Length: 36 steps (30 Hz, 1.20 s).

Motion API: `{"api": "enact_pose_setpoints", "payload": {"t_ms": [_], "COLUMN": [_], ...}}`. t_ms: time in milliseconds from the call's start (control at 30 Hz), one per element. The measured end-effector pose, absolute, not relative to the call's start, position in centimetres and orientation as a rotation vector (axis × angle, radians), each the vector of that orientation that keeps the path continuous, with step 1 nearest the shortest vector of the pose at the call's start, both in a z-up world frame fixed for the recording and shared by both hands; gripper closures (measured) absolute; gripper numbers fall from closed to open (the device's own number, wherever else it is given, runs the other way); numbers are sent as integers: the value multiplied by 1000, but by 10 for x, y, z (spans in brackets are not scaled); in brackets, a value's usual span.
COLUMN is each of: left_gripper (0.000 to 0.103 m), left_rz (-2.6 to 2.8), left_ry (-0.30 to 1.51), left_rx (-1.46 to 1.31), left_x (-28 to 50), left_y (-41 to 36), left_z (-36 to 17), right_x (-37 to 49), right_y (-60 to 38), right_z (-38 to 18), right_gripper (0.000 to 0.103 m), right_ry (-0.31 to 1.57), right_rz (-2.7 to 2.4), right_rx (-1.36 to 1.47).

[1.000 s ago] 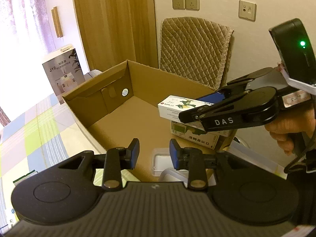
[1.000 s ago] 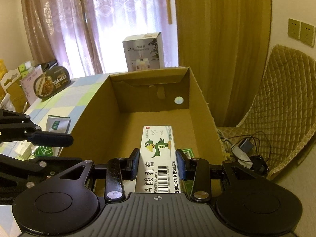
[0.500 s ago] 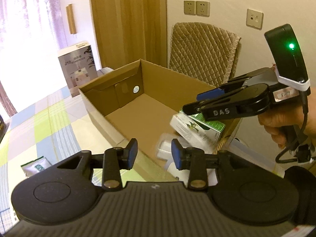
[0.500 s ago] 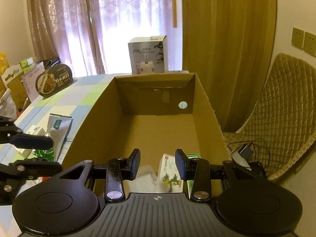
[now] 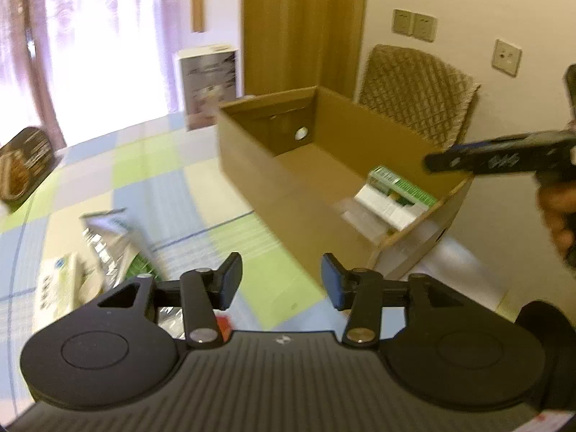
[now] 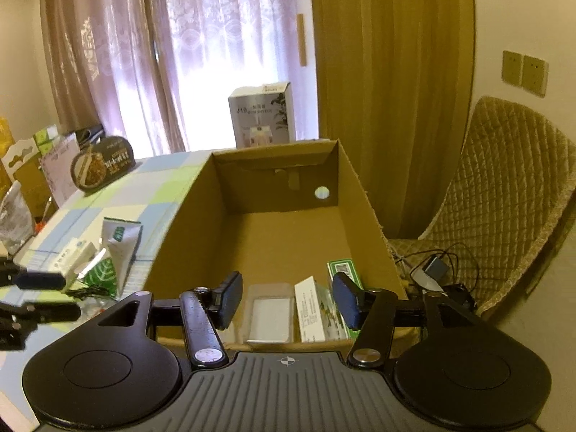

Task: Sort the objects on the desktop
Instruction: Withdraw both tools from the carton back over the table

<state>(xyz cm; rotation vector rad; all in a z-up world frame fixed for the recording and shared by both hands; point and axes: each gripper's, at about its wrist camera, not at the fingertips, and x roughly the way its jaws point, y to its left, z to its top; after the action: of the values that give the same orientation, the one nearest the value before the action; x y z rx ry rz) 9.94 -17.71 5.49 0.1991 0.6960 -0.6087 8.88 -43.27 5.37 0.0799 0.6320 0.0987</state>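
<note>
**Box holds three items, both grippers empty**

Cardboard box (image 6: 273,237) sits on the right part of the checked tablecloth (image 5: 151,180), top open, round hole in its far wall. At its near end, side by side: clear plastic case (image 6: 270,318) on the left, white carton (image 6: 311,309) standing on edge in the middle, green-and-white carton (image 6: 342,268) against the right wall. In the left wrist view the same cartons show at the box's near right corner, blurred.

Right gripper (image 6: 286,300) hangs over the near edge of the box, fingers spread wide, nothing between them. A hand (image 5: 556,212) holds it at the right edge of the left wrist view.

Left gripper (image 5: 279,280) is over the tablecloth left of the box, fingers also apart and empty.

Still on the table left of the box: a silver-and-green pouch (image 6: 120,243), a green leaf-print packet (image 6: 102,277), a small white box (image 6: 70,255). Further back left, a dark oval tin (image 6: 102,169). Beyond the box's far wall, a white J10 product box (image 6: 262,115). Quilted chair (image 6: 504,194) to the right, cables on its seat.
</note>
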Motion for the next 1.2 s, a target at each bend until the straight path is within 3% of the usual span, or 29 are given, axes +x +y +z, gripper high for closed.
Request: {"api": "enact_pose_setpoints", "payload": {"t_ms": [133,267,400,800,1200], "left_gripper": [50,42,32,15,12], "left_rz": [-543,-482,-427,-351,-364], "left_ry": [728,760,770,787,803], "left_rx": [173,160,145,125,99], "left_x": [85,70,59,40,36], "left_y": [-146,-110,-78,-33,-31], "left_z": [48,40,37,28,18], "right_x": [69,54,42,24,26], "right_y": [-416,-387,-357,-298,-277], "right_z": [61,62,63,41,25], "right_gripper": [43,32,29,20,18], "right_ry": [628,626,637,724,778], "right_rz": [132,183,250,362,395], "right_rx": [94,89,77,28,-7]}}
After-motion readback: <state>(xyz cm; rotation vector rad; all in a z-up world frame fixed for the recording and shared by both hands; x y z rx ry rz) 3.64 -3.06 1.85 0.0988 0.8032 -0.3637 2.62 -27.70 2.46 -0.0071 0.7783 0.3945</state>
